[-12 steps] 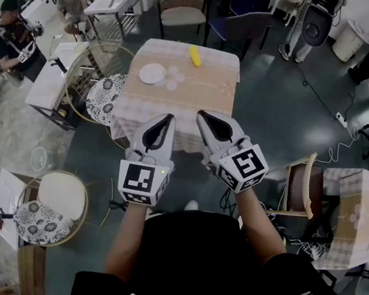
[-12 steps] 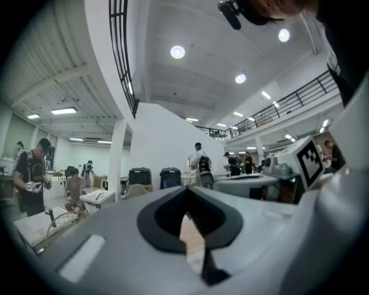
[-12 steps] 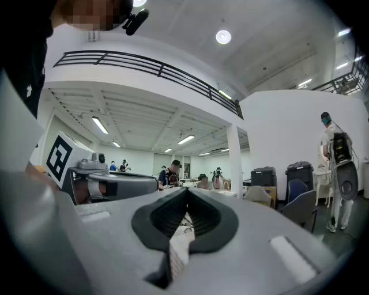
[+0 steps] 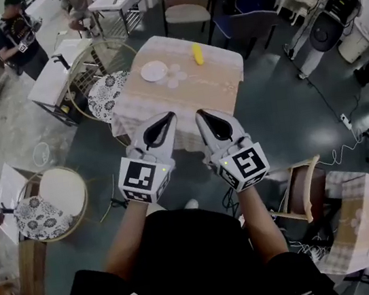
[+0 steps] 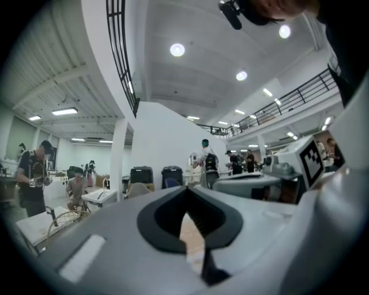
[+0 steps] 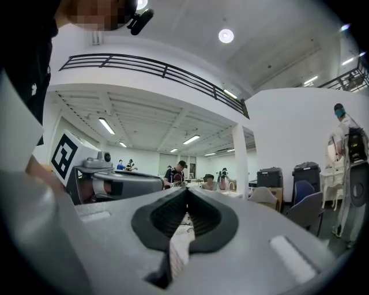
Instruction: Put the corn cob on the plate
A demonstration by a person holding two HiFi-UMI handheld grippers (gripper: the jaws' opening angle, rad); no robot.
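A short, plain yellow corn cob (image 4: 196,54) is shown lying on the tan-clothed bench (image 4: 190,91), apart from the white plate (image 4: 153,72) to its left. The left tool (image 4: 166,117) and right tool (image 4: 201,114) are held well short of it, the jaws of the 2 pressed together on nothing.

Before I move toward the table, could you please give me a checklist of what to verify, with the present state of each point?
1. Corn cob lies free on the table: ok.
2. Plate looks empty, apart from the cob: ok.
3. Left tongs hold nothing: ok, shut and empty.
4. Right tongs open for a grasp: not ok, shut.
5. Tongs close enough to the cob: not ok, the table is well ahead.
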